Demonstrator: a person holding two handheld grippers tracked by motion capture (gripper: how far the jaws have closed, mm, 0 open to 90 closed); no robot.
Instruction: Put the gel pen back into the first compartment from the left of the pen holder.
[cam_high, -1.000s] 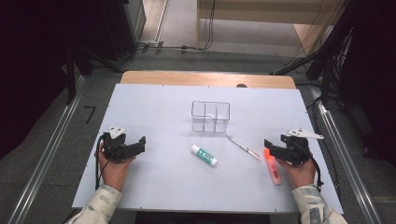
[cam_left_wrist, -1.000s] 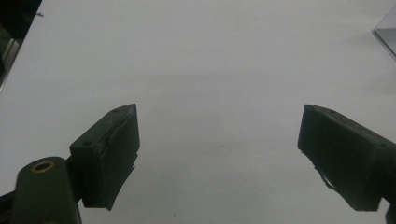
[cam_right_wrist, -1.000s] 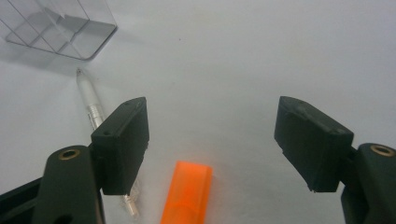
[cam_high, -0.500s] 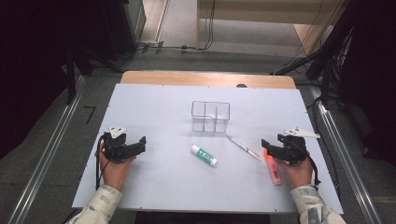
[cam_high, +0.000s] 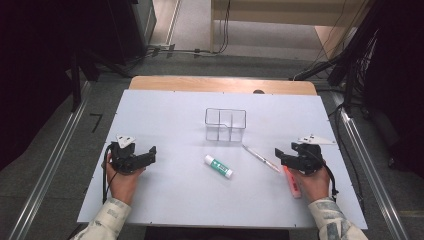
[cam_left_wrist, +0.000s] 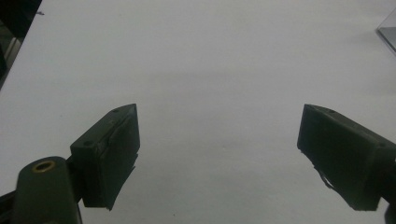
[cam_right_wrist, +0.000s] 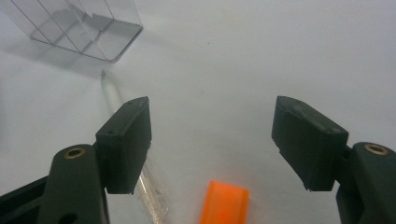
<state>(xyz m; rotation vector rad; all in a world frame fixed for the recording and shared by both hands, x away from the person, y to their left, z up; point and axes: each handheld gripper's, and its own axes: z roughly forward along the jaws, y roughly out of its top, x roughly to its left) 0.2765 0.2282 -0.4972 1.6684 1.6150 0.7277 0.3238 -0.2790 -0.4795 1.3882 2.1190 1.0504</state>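
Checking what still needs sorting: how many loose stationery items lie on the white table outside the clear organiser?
3: a white glue stick at centre, a clear pen right of it, and an orange marker by the right gripper.

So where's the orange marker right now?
In the high view, the orange marker lies on the table's right side, just under the right gripper, beside the clear pen.

- Orange marker (cam_high: 291, 180): lies flat on the white worktop (cam_high: 175, 200), one end between the jaws of the right tool (cam_right_wrist: 212, 133), untouched.
- Clear pen (cam_high: 262, 158): lies flat, diagonal, just beside the marker, tip toward the clear box (cam_high: 225, 124).
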